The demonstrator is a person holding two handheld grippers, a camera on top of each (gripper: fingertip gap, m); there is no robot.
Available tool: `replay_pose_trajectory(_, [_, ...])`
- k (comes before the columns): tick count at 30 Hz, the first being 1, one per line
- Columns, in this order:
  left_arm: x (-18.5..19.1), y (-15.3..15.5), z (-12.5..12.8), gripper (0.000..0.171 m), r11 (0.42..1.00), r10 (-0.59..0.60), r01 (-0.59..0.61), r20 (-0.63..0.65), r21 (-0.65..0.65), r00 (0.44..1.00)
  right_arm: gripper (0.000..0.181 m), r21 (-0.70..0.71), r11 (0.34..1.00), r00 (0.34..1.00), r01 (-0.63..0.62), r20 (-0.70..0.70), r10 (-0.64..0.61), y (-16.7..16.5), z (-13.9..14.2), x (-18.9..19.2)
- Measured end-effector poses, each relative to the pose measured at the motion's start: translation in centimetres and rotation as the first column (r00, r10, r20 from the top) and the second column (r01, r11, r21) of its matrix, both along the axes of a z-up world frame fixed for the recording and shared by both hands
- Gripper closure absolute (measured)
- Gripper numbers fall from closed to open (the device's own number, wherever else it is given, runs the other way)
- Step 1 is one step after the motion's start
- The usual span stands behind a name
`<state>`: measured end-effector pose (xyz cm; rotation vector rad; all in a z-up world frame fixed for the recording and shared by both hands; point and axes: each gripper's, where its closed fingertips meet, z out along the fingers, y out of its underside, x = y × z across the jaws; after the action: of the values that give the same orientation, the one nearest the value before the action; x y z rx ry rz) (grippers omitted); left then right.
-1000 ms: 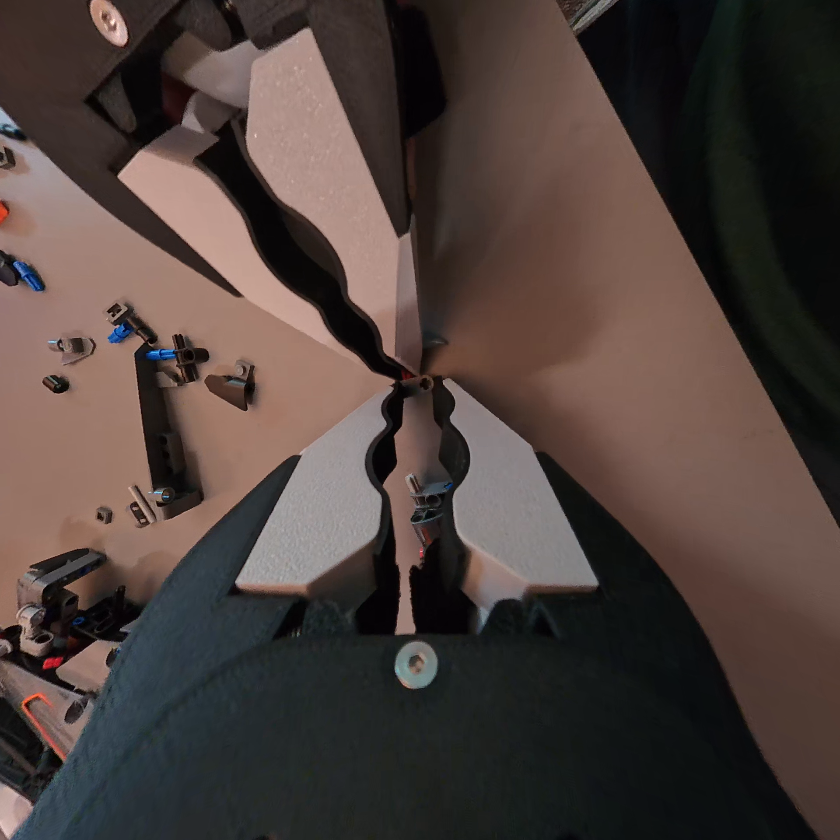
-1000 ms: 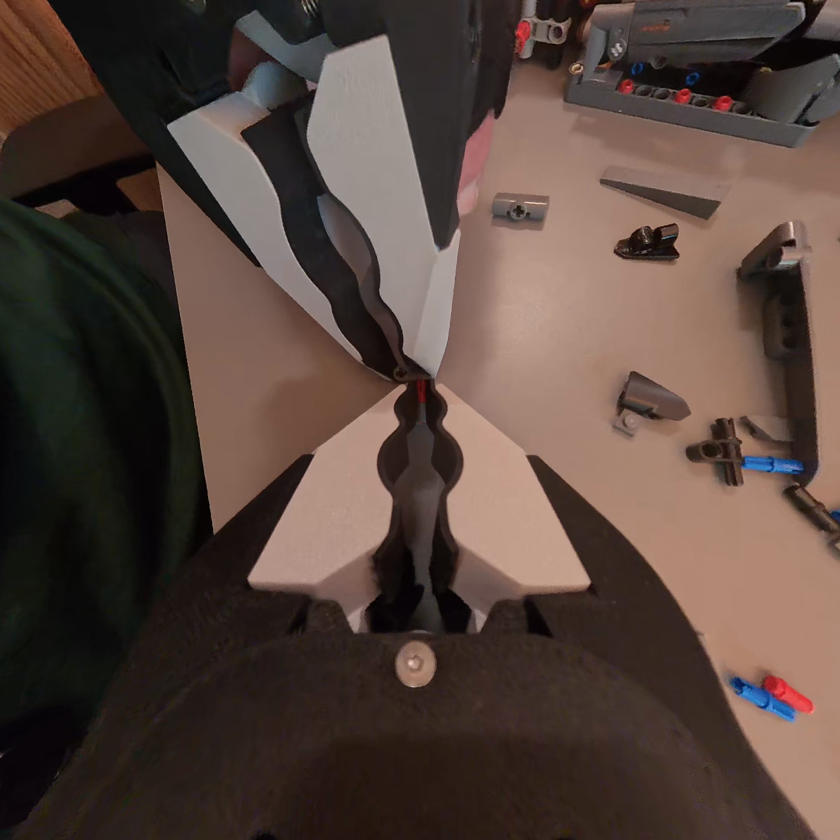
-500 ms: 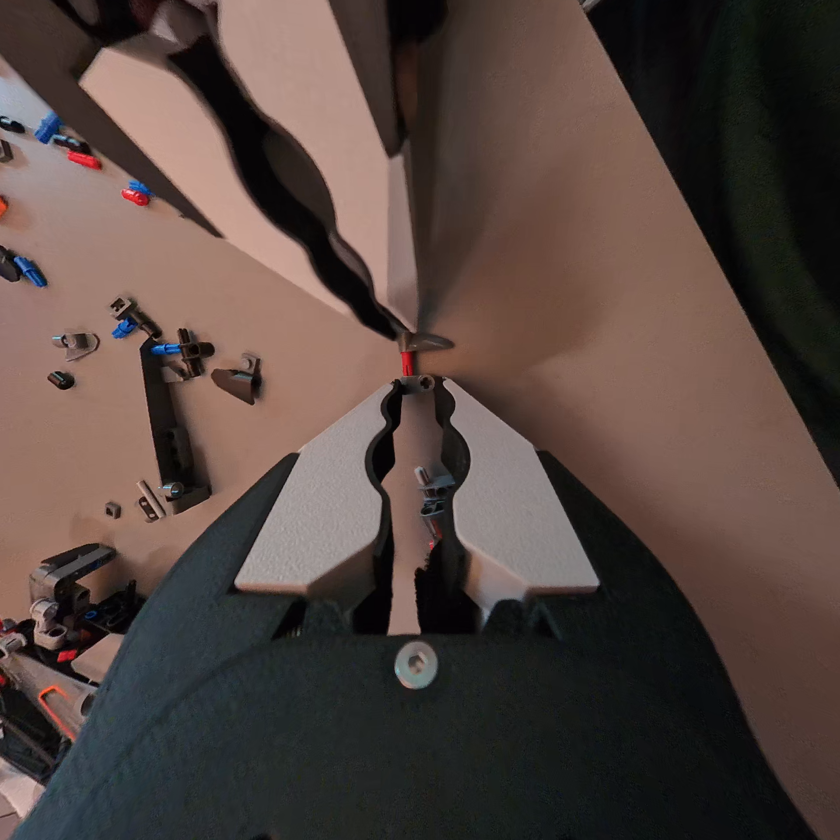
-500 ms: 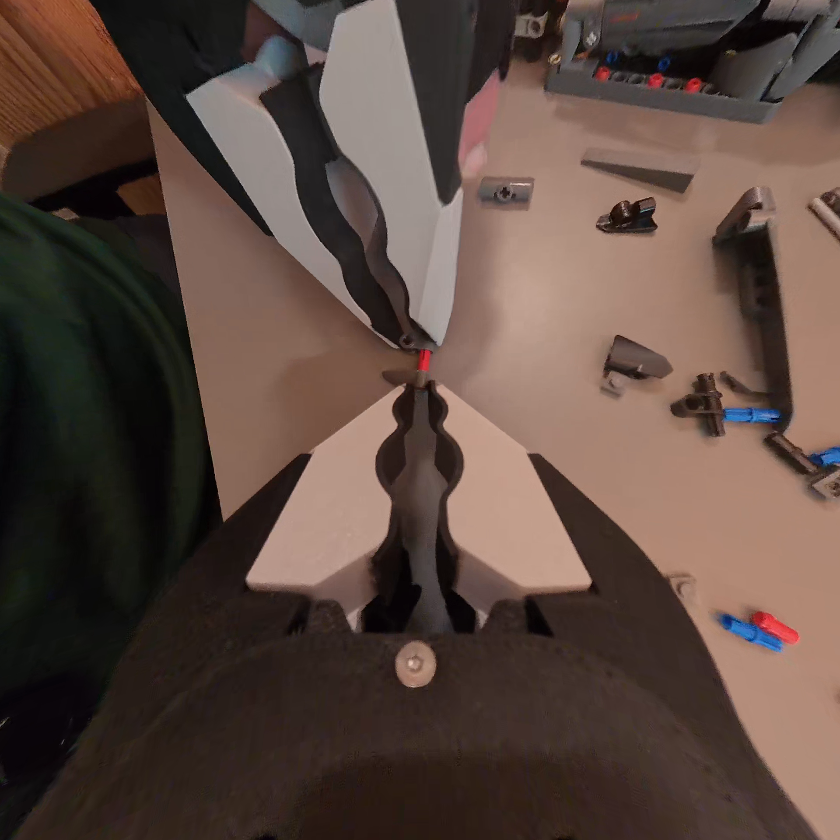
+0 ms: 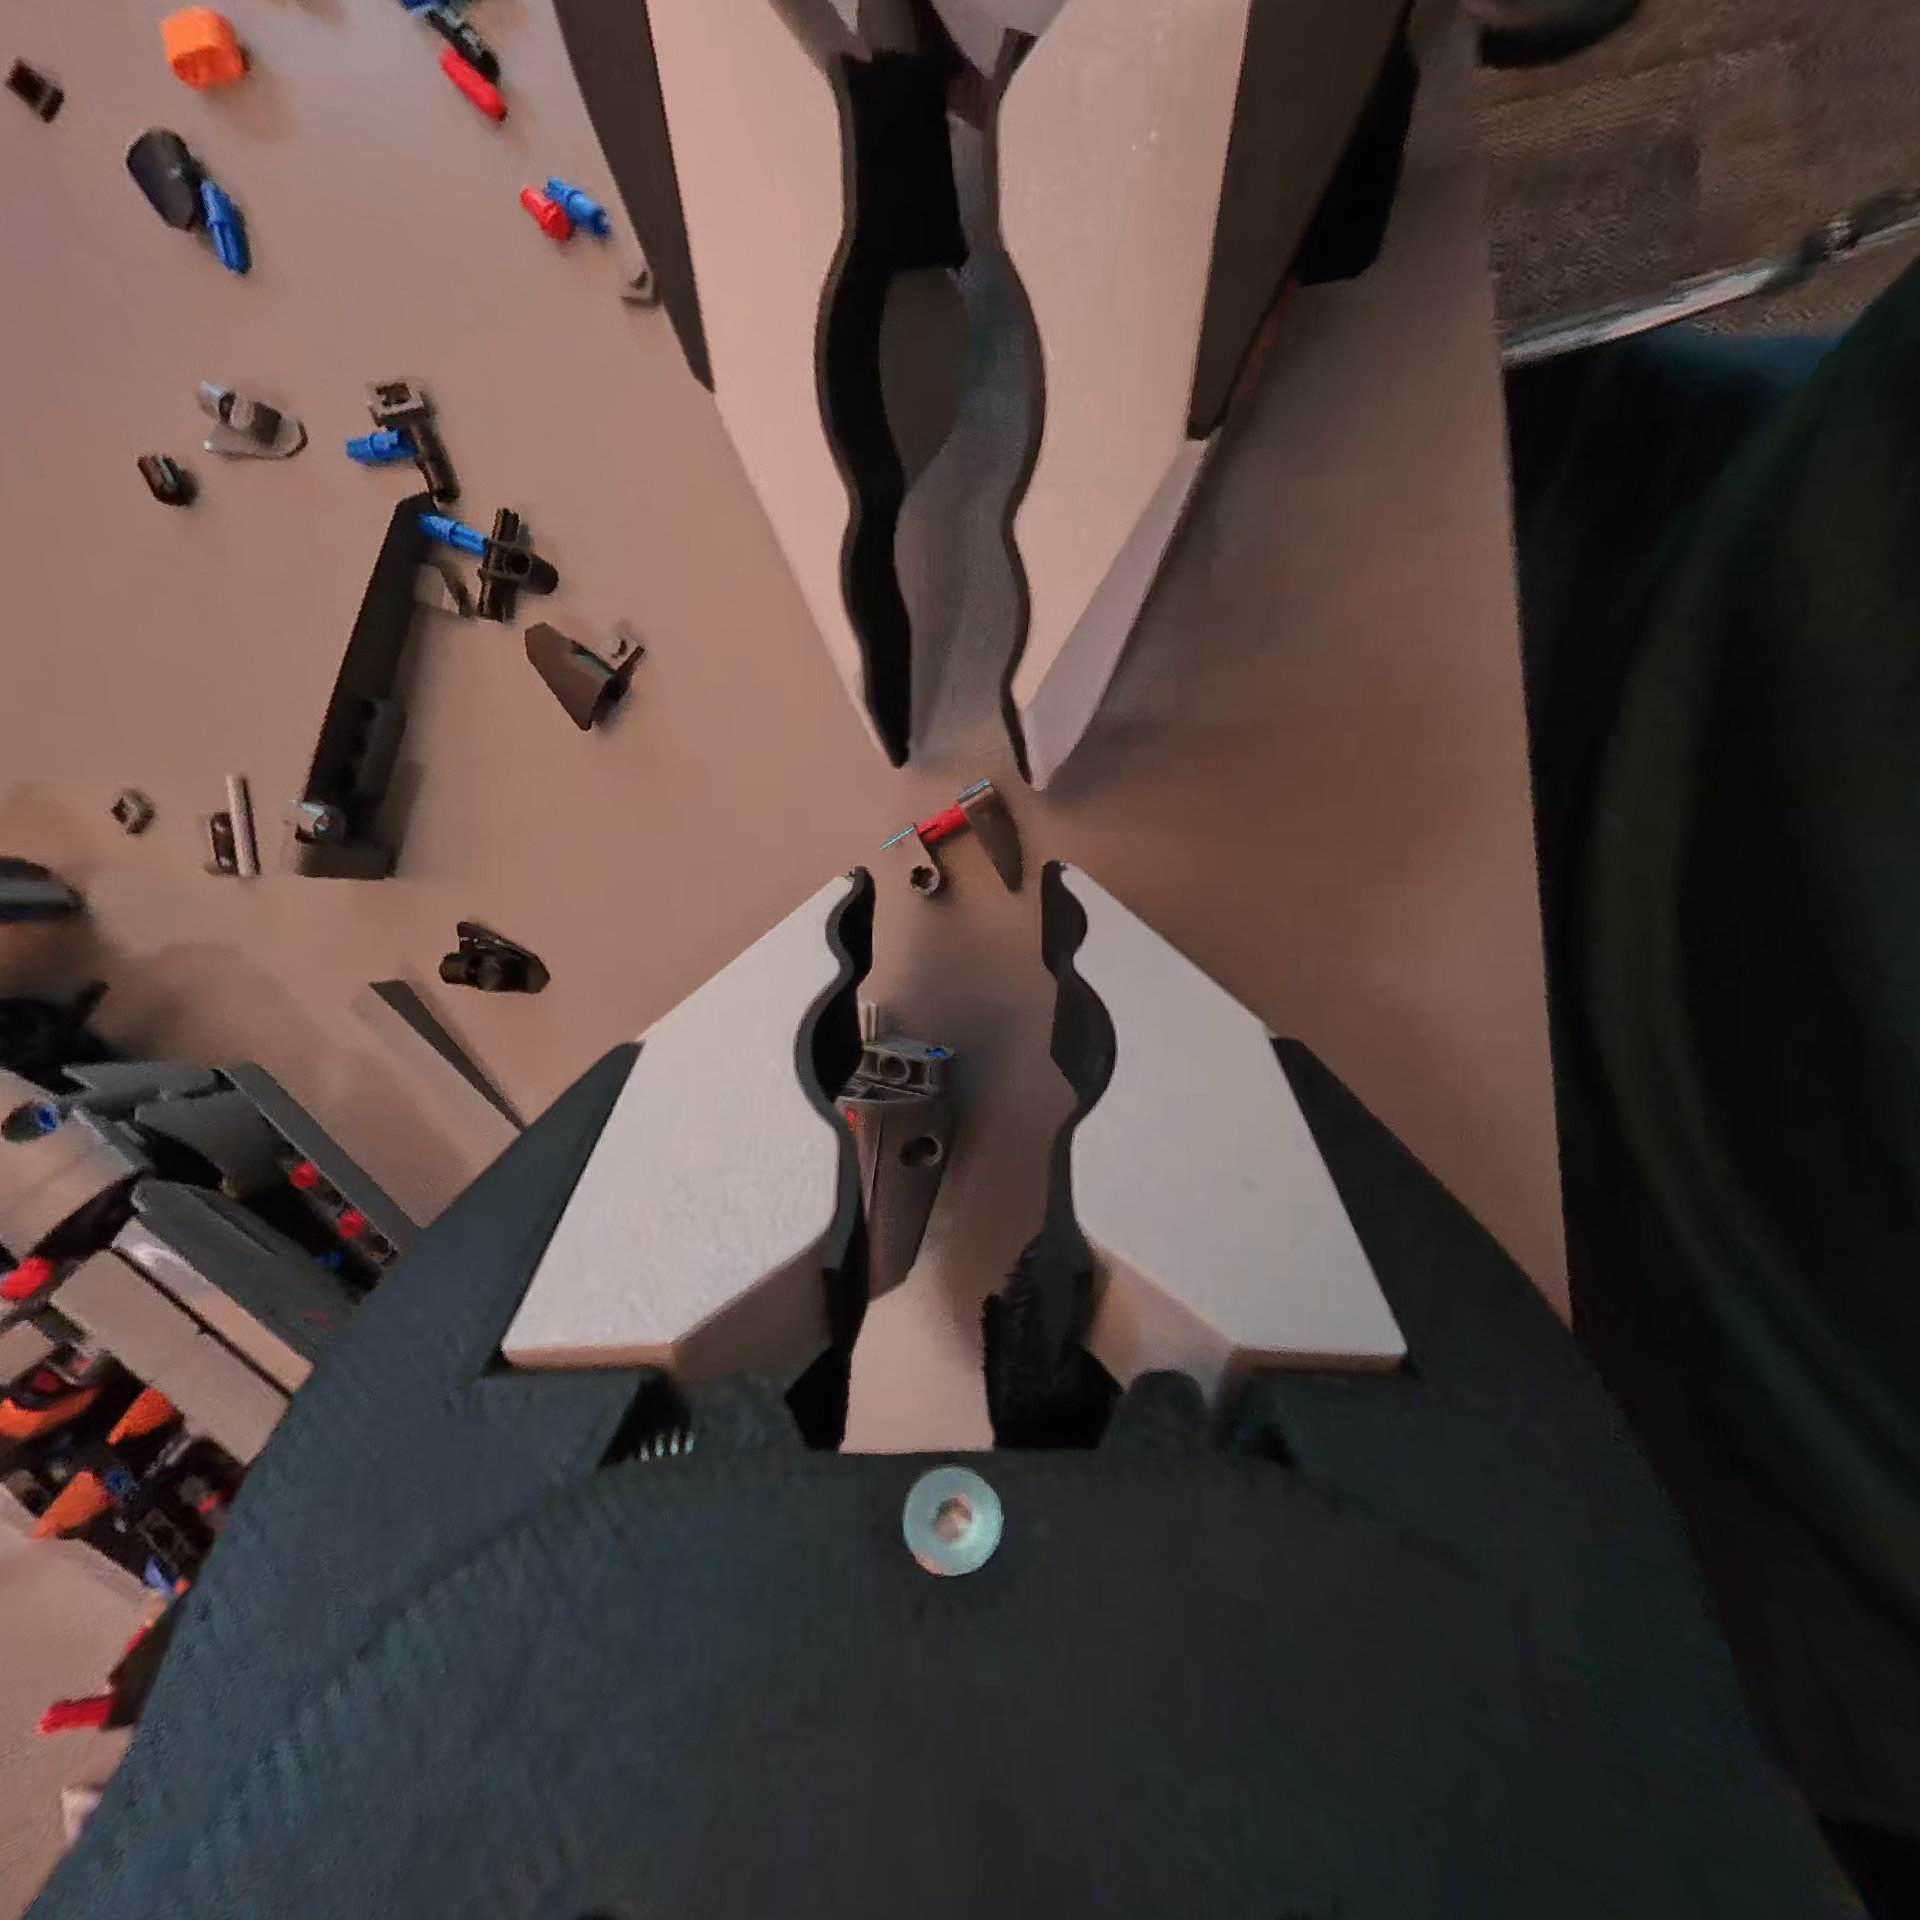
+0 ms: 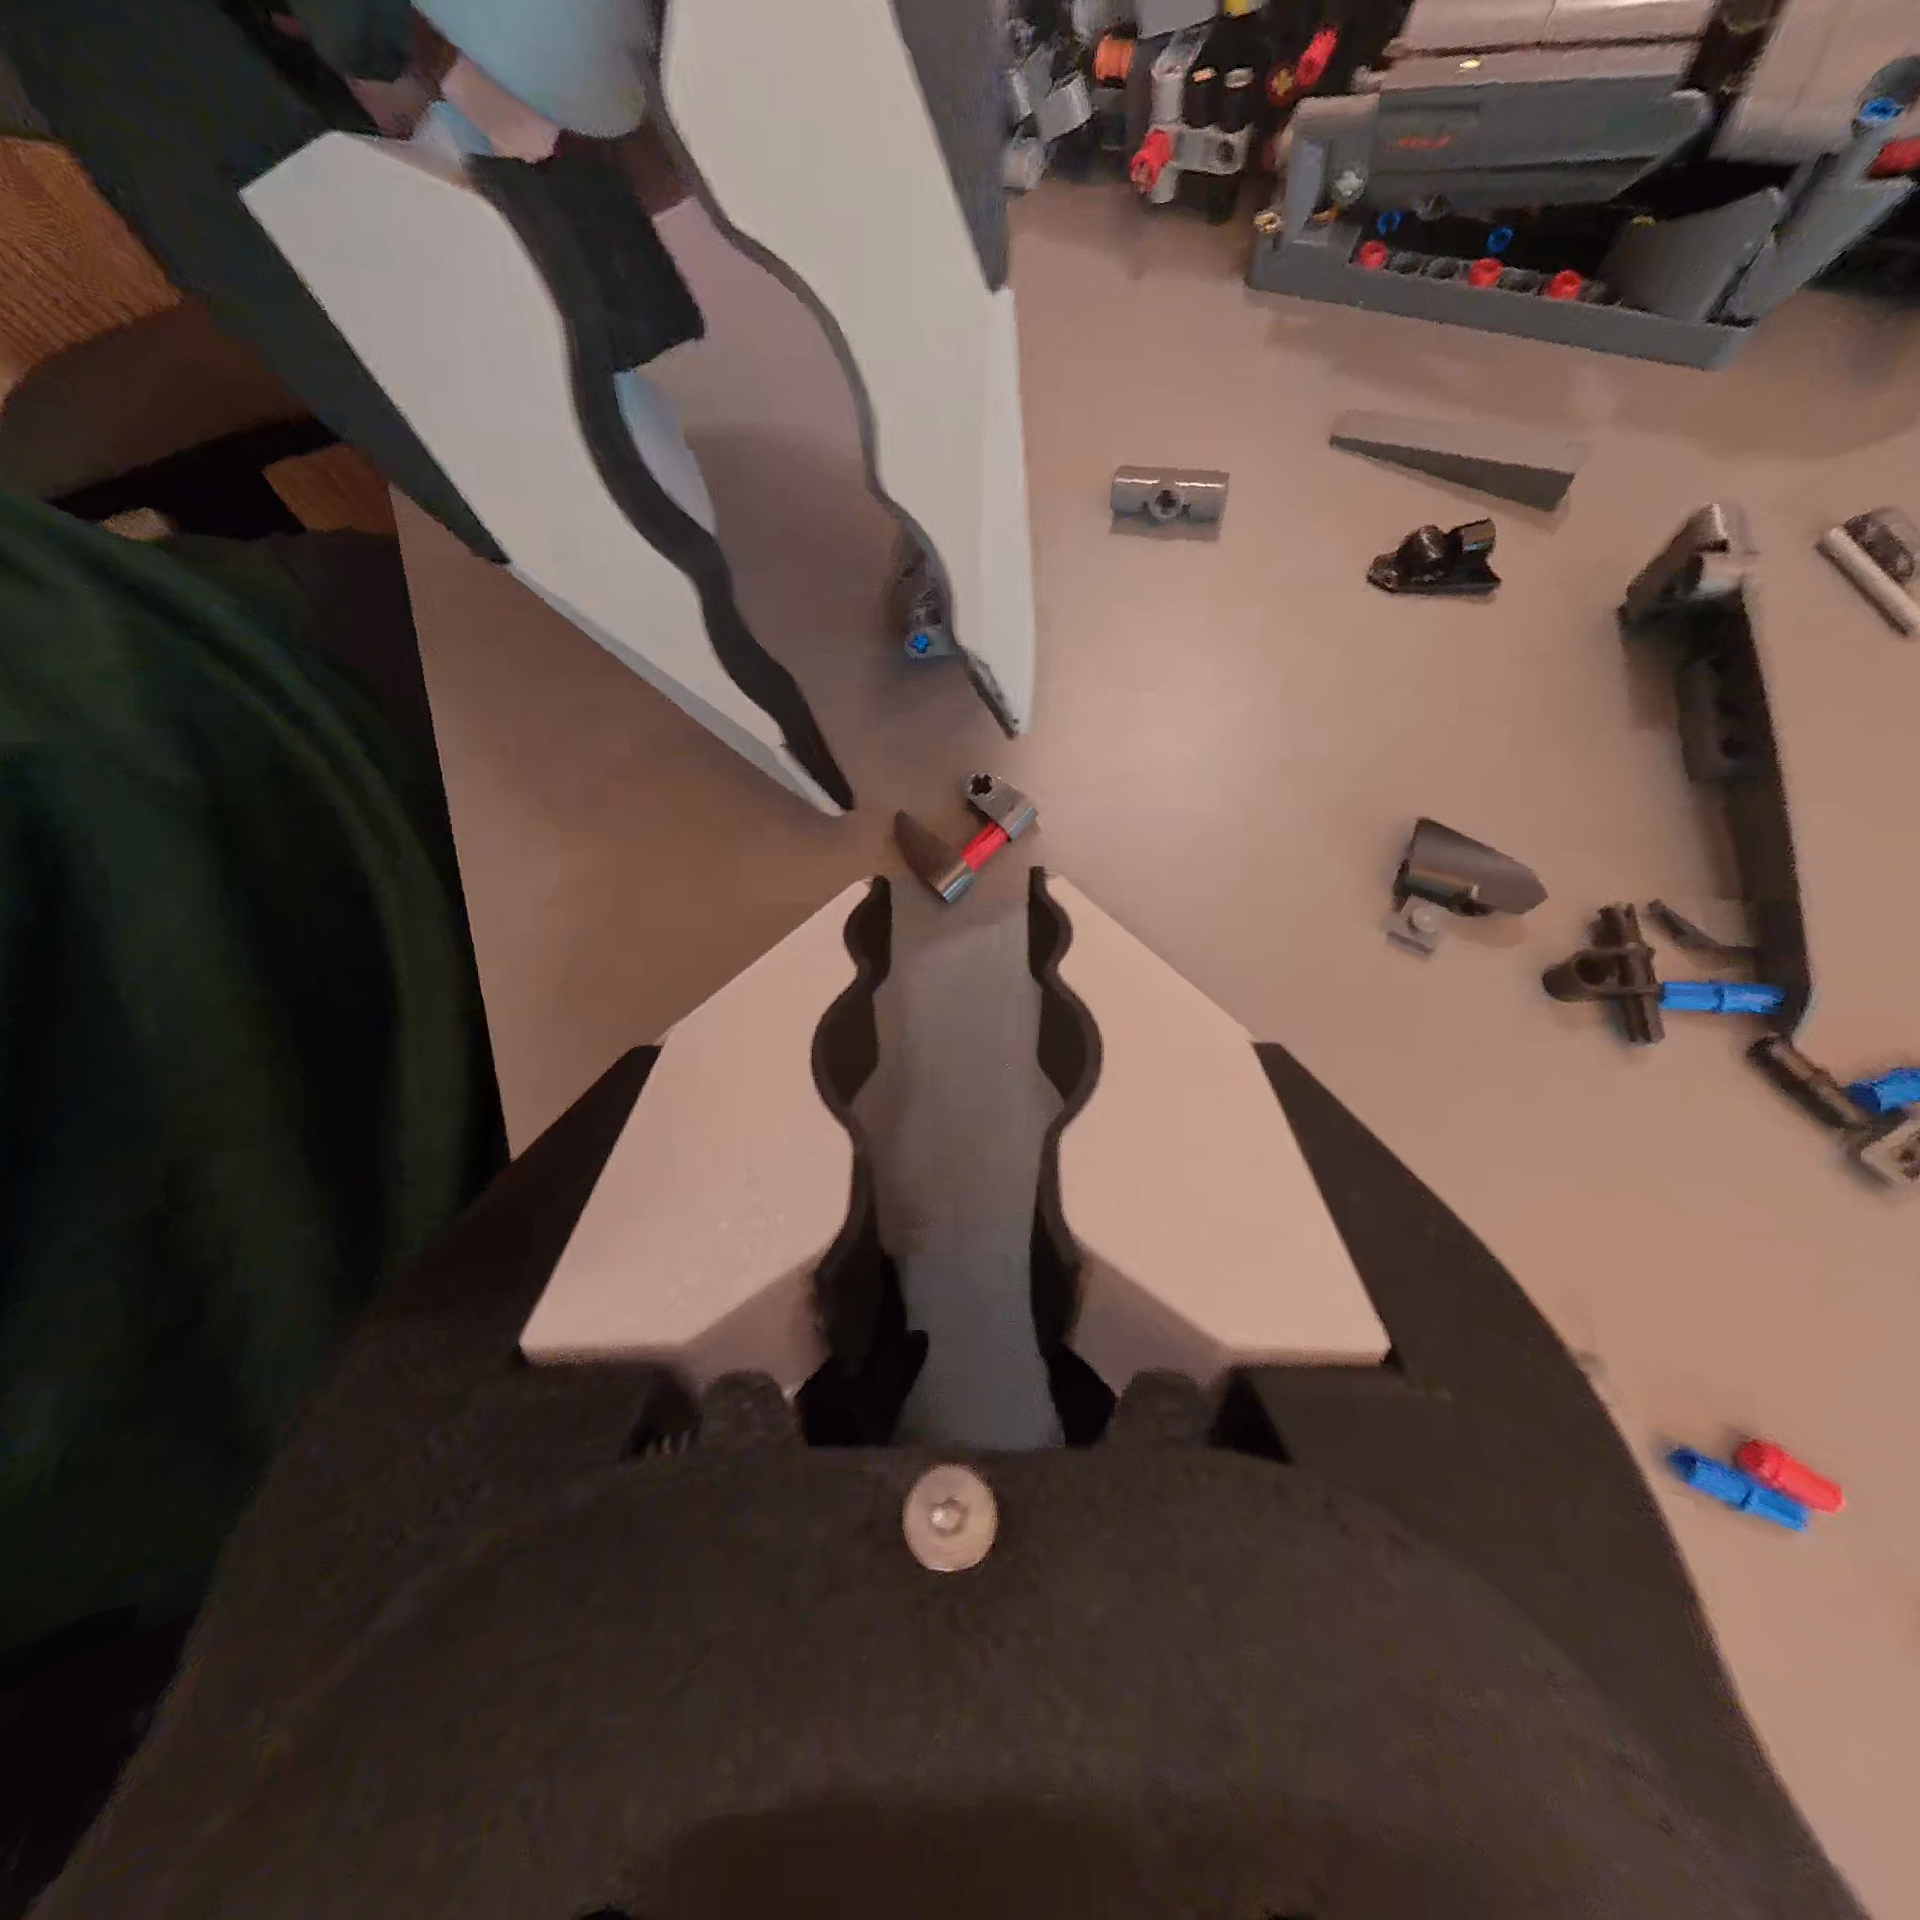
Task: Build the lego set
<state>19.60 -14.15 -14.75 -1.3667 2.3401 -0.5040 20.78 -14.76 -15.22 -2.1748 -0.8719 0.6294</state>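
my left gripper (image 5: 948,868) stands open, jaws well apart, gripping nothing; a grey wedge piece (image 5: 894,1143) lies on the table (image 5: 1299,935) between its fingers, against the left one. my right gripper (image 6: 956,878) is likewise open and empty. the two point tip to tip. between the tips a small grey piece with a red pin (image 6: 971,844) rests on the table, touching neither gripper. loose parts lie farther out: a long black beam (image 6: 1725,748), a blue pin (image 6: 1720,997). the half-built model (image 6: 1538,197) sits at the far edge.
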Motion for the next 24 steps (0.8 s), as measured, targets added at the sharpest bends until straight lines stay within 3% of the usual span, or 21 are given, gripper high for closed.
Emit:
replay_pose_trajectory(7, [0.1, -0.2, -1.5, 0.143, 0.999, 0.045, -0.045, -0.011, -0.002, 0.999, 0.155, 0.038, 0.988, 0.986, -0.147, 0.08, 0.144, 0.6, -0.8, 0.1])
replay_pose_trajectory(13, [0.4, -0.1, -1.5, 0.149, 1.0, 0.001, -0.001, -0.011, -0.01, 1.0, 0.155, 0.037, 0.974, 0.972, -0.223, 0.079, 0.22, 0.6, -0.8, -0.2])
replay_pose_trajectory(24, [0.6, -0.2, -1.6, 0.15, 0.996, -0.091, 0.091, -0.037, -0.002, 0.995, 0.158, 0.052, 0.971, 0.969, -0.234, 0.095, 0.228, 0.5, -0.9, -0.4])
